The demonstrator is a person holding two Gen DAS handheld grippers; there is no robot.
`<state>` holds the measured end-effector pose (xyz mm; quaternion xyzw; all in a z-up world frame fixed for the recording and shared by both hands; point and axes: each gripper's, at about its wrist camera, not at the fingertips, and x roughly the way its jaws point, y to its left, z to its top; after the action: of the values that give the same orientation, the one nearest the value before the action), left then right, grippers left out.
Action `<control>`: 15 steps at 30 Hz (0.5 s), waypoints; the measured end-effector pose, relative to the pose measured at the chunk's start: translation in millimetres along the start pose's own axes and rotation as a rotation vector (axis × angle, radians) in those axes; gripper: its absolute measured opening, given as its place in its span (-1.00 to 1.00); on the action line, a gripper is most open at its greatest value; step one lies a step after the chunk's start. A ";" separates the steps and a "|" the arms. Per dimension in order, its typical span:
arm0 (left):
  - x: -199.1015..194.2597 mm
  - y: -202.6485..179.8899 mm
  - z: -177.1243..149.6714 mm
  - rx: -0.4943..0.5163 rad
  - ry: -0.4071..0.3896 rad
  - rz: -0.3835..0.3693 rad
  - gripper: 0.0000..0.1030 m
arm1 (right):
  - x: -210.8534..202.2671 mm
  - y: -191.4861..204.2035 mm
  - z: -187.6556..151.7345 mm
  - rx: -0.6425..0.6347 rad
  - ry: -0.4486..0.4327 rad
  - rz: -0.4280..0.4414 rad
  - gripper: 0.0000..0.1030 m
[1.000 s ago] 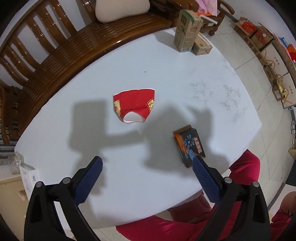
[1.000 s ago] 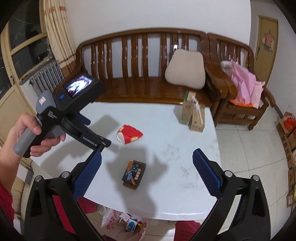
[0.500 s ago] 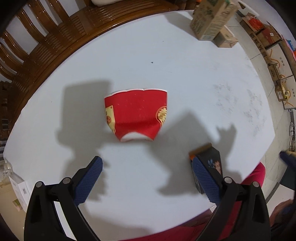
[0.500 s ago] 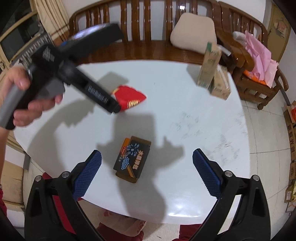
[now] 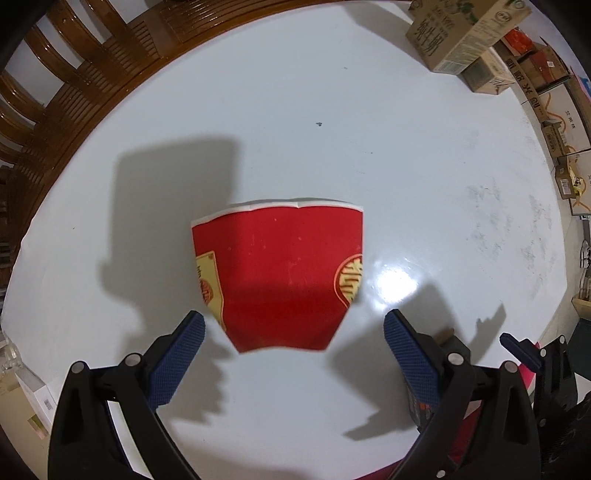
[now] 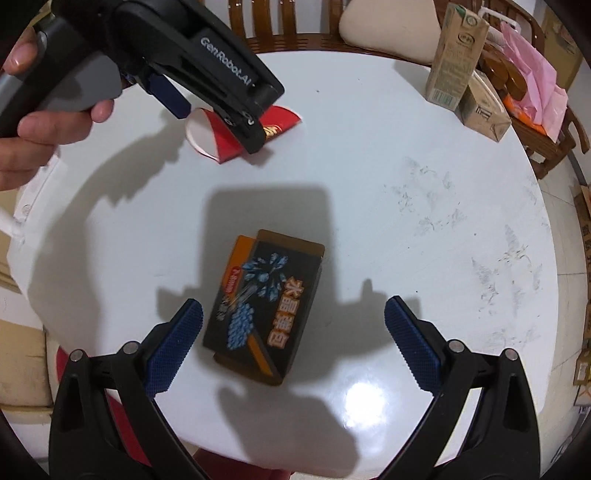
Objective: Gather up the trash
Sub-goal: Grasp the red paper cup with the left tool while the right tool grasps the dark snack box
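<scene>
A flattened red paper cup (image 5: 280,273) lies on the white round table (image 5: 369,147); its narrow end reaches between the tips of my open left gripper (image 5: 293,334), which hovers just over it. The cup also shows in the right wrist view (image 6: 225,142), partly hidden by the left gripper (image 6: 218,107). A black and orange carton (image 6: 264,306) lies flat on the table, its near part between the fingers of my open right gripper (image 6: 293,325). Neither gripper touches its object.
Two brown drink cartons (image 6: 456,55) stand at the table's far right edge, also in the left wrist view (image 5: 465,33). A wooden bench (image 5: 74,85) with a cushion (image 6: 384,29) runs behind the table. Cardboard boxes (image 5: 561,147) sit on the floor at the right.
Both grippers have dropped toward the table: the left one closed in over the red cup, the right one over the black carton. Both stay open.
</scene>
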<state>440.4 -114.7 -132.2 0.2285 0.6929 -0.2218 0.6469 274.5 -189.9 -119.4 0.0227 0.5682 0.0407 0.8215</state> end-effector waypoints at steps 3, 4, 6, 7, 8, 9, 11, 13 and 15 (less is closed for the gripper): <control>7.7 -0.9 3.5 0.005 0.008 0.013 0.84 | 5.0 0.4 -0.7 0.023 -0.016 -0.006 0.87; 9.3 -0.8 4.1 0.005 0.009 0.017 0.84 | 7.4 0.6 -0.4 0.034 -0.018 -0.014 0.87; 12.4 -1.3 4.7 0.004 0.011 0.019 0.84 | 10.6 2.0 -0.1 0.040 -0.021 -0.031 0.87; 13.5 -0.5 5.2 0.003 0.012 0.018 0.84 | 12.7 4.7 -0.6 0.036 -0.022 -0.036 0.87; 14.8 0.2 6.2 -0.002 0.012 0.017 0.84 | 14.5 7.4 -1.3 0.030 -0.021 -0.033 0.87; 15.8 1.2 6.2 -0.006 0.012 0.015 0.84 | 16.2 9.0 -1.6 0.028 -0.021 -0.034 0.87; 18.6 1.6 6.9 -0.008 0.012 0.012 0.84 | 19.4 11.8 -3.2 0.024 -0.029 -0.056 0.85; 22.4 2.6 7.7 -0.016 0.022 0.002 0.84 | 19.1 13.8 -4.3 0.011 -0.044 -0.082 0.77; 26.3 3.1 8.4 -0.019 0.032 0.003 0.84 | 17.8 13.4 -5.4 0.009 -0.054 -0.081 0.72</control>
<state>447.5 -116.5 -159.1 0.2270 0.7049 -0.2106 0.6381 275.2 -175.0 -136.8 0.0044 0.5466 0.0043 0.8374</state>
